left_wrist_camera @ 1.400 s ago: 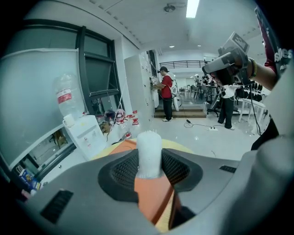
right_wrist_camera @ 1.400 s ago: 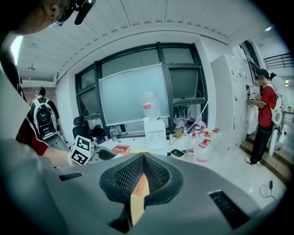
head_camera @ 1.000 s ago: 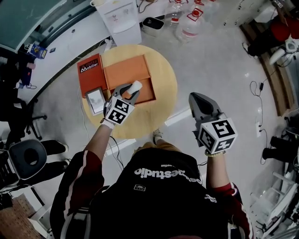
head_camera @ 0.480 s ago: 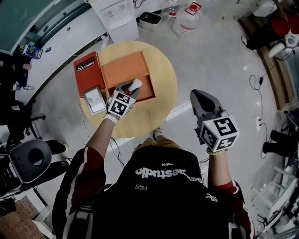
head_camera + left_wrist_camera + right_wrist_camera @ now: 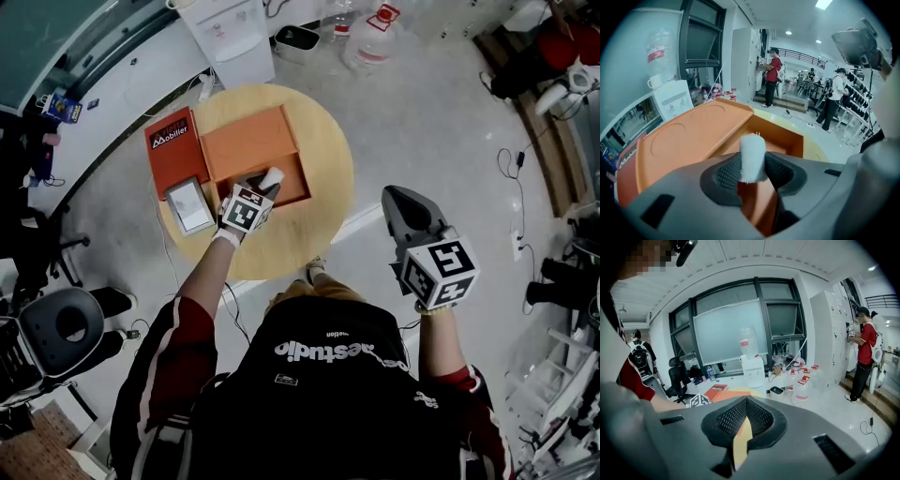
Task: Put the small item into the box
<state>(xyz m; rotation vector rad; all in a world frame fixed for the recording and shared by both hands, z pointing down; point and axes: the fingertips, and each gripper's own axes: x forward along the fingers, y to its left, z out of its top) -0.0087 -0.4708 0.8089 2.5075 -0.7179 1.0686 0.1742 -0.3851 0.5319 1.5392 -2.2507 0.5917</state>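
Observation:
A small white cylinder (image 5: pixel 753 157) sits pinched between the pads of my left gripper (image 5: pixel 753 165), its top sticking out past the fingertips. In the head view my left gripper (image 5: pixel 263 181) hangs over the open compartment of the orange box (image 5: pixel 292 184) on the round wooden table (image 5: pixel 323 150), the white cylinder (image 5: pixel 271 177) at its tip. The box's orange lid (image 5: pixel 689 136) lies open on the far left side. My right gripper (image 5: pixel 394 197) is off the table to the right, over the floor, with its jaws together and nothing in them.
A red box with white print (image 5: pixel 171 142) lies left of the orange box, and a small grey-framed white item (image 5: pixel 190 203) sits below it. A water dispenser (image 5: pixel 230 33) and bottles (image 5: pixel 375 37) stand beyond the table. People stand in the far room (image 5: pixel 774 75).
My left gripper has sunk toward the orange box with the white cylinder still in it. The right gripper has stayed where it was.

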